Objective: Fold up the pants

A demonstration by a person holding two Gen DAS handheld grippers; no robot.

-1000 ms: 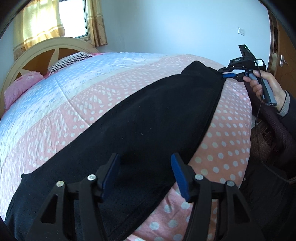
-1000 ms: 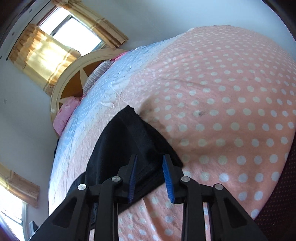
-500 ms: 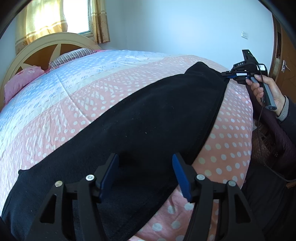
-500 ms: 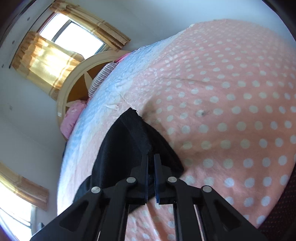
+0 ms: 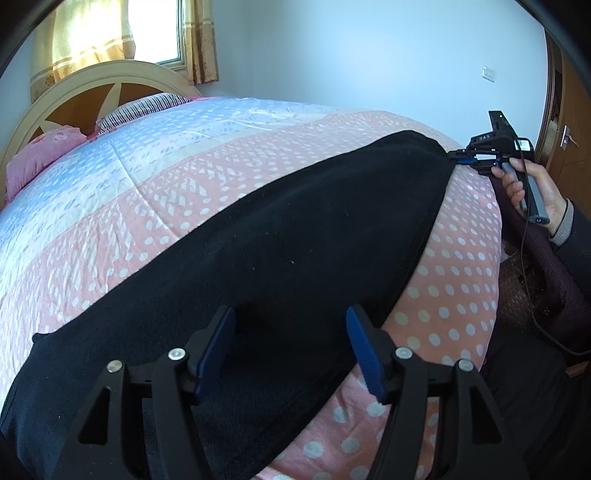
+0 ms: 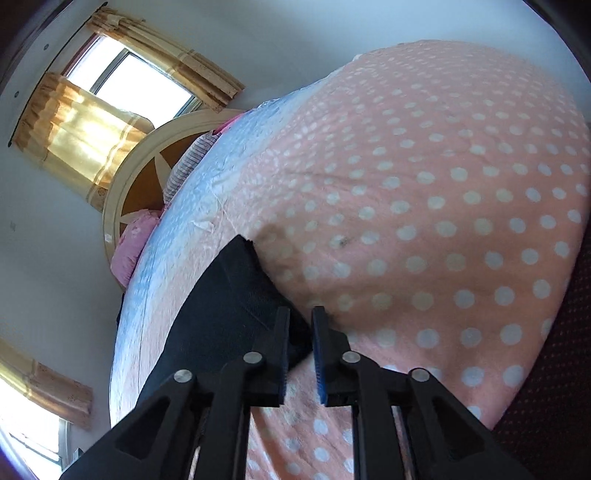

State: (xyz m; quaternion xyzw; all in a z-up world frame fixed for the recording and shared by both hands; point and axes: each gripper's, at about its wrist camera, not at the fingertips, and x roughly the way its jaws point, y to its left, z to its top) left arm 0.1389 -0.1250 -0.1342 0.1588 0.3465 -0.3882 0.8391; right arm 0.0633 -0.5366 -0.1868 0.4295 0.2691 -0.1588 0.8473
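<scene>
Left wrist view: black pants [image 5: 295,236] are seen laid flat and lengthwise across a bed covered by a pink, polka-dotted quilt [image 5: 461,266], with blue and white bands toward the headboard [image 5: 92,85]. The left gripper [image 5: 291,345] is held low over the near end of the pants, jaws wide apart, nothing between them. At the far end, the right gripper [image 5: 461,160] is seen in a hand [image 5: 532,188], its tips at the corner of the fabric. A pink pillow [image 5: 37,155] and a striped pillow [image 5: 144,109] are noted by the headboard; a curtained window [image 5: 122,29] behind.

Right wrist view: the right gripper [image 6: 300,350] is seen with jaws slightly apart, a narrow gap between the blue pads [image 6: 320,362]. The pants' corner [image 6: 236,306] lies against the left pad and partly in the gap; whether it is gripped cannot be told. Spotted quilt [image 6: 443,203] fills the rest.
</scene>
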